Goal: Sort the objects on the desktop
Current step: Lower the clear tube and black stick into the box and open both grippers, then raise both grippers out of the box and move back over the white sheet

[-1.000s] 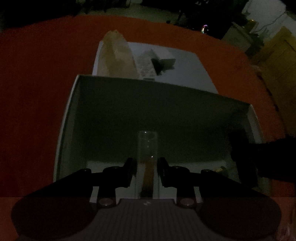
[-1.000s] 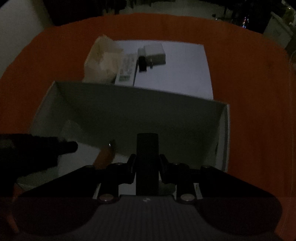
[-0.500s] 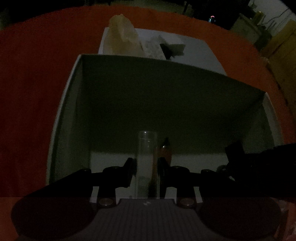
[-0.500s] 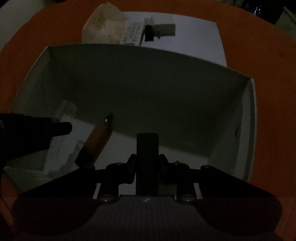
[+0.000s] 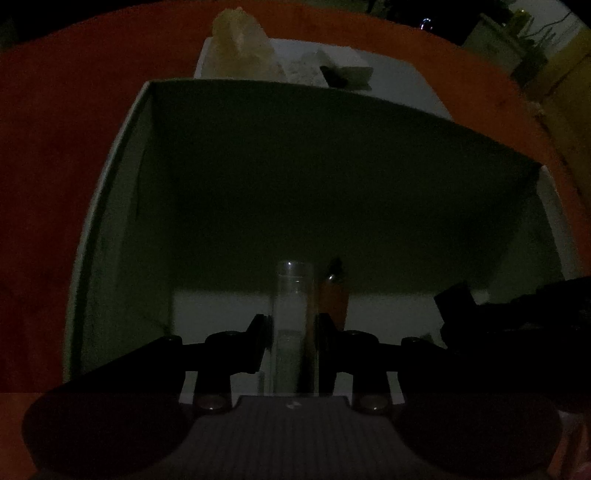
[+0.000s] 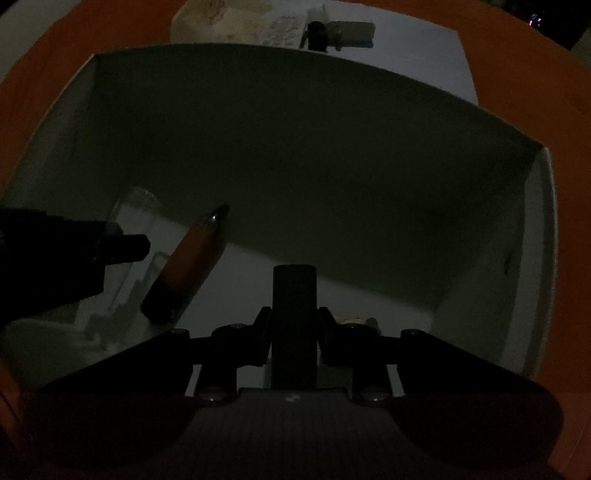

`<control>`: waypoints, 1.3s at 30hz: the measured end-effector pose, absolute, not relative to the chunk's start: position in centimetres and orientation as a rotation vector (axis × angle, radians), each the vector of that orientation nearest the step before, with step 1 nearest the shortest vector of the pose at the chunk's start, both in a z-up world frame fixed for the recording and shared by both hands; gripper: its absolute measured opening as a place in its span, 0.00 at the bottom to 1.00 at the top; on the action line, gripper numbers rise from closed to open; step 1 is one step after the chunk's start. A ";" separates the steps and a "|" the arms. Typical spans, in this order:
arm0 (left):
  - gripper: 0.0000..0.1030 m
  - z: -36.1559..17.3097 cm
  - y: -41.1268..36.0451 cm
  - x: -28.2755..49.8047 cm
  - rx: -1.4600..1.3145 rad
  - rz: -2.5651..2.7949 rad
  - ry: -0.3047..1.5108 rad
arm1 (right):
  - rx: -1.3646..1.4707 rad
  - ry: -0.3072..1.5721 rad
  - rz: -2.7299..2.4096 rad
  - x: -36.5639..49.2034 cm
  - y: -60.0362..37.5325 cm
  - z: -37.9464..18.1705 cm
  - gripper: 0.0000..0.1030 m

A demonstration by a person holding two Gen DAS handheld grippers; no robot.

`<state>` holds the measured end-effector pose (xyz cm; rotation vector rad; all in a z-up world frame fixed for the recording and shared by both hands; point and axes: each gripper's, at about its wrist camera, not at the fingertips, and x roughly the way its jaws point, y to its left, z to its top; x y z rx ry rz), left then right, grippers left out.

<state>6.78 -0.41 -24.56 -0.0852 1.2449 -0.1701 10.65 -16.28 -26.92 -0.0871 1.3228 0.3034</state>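
Observation:
The scene is very dim. My left gripper is shut on a clear glass tube and holds it low inside a white open box. My right gripper is shut on a dark cylindrical object, also inside the box. An orange pen-like object with a dark tip lies on the box floor between them; it also shows in the left wrist view. The left gripper with the tube shows at the left of the right wrist view.
The box stands on an orange table. Behind it lies a white sheet with a crumpled pale bag, a small white box and a small dark object. Furniture stands at the far right.
Both grippers have moved forward and down into the box with their objects still held. The box now fills both views, and the orange pen is in clear sight.

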 end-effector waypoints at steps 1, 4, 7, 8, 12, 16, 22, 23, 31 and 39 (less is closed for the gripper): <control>0.24 -24.8 -0.4 6.9 -0.084 -0.168 1.248 | -0.086 1.326 0.302 10.7 -16.3 -27.0 0.27; 0.24 -25.3 -0.5 6.9 -0.080 -0.169 1.260 | -0.091 1.339 0.303 10.7 -16.2 -27.5 0.27; 0.24 -25.6 -0.6 6.8 -0.082 -0.174 1.273 | -0.101 1.351 0.305 10.6 -16.1 -28.1 0.27; 0.24 -25.6 -0.6 6.9 -0.087 -0.177 1.275 | -0.105 1.356 0.307 10.6 -16.0 -28.2 0.27; 0.24 -25.8 -0.9 7.0 -0.076 -0.183 1.287 | -0.109 1.372 0.312 10.8 -15.8 -28.6 0.27; 0.24 -26.0 -1.1 7.0 -0.068 -0.190 1.294 | -0.113 1.377 0.318 10.7 -15.8 -29.1 0.27; 0.24 -26.5 -1.2 7.1 -0.064 -0.187 1.309 | -0.121 1.393 0.328 9.9 -15.9 -30.1 0.27; 0.24 -26.6 -1.2 7.1 -0.066 -0.185 1.313 | -0.126 1.397 0.331 9.8 -15.9 -30.4 0.27; 0.32 -26.9 -0.9 7.4 -0.095 -0.170 1.322 | -0.158 1.399 0.345 9.4 -15.9 -31.5 0.28; 0.38 -25.5 -0.9 7.3 -0.074 -0.179 1.272 | -0.056 1.402 0.339 9.3 -16.9 -31.0 0.44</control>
